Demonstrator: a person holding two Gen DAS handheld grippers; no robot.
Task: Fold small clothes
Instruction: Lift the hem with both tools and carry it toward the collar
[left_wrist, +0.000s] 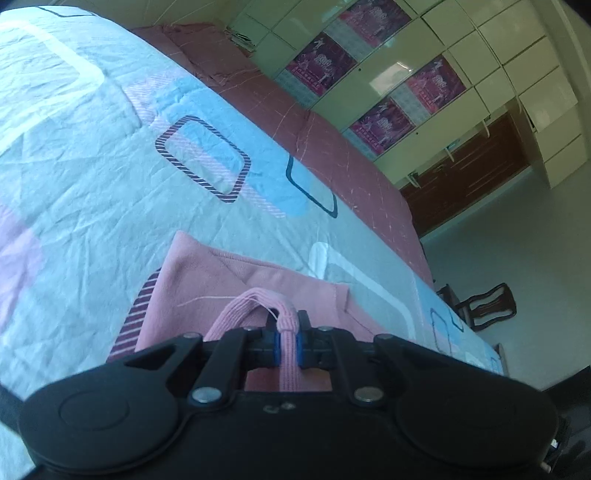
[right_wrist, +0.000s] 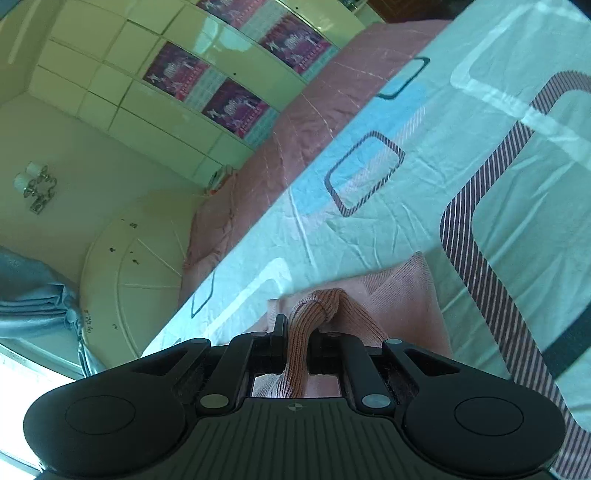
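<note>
A small pink knit garment (left_wrist: 207, 284) lies on the patterned bed sheet (left_wrist: 92, 166). My left gripper (left_wrist: 287, 332) is shut on a ribbed pink edge (left_wrist: 284, 314) of it, pinched between the blue pads, with the fabric lifted in a loop above the rest of the garment. In the right wrist view the same pink garment (right_wrist: 402, 295) lies just ahead. My right gripper (right_wrist: 297, 339) is shut on another bunched ribbed edge (right_wrist: 317, 306) of it. The rest of the garment under both grippers is hidden.
The light sheet with blue and striped squares (right_wrist: 369, 173) covers the bed. A pink quilt (left_wrist: 332, 147) runs along its far side. Beyond are cupboards with pink posters (left_wrist: 388, 122), a dark chair (left_wrist: 487, 302) on the floor, and a round white headboard (right_wrist: 140, 266).
</note>
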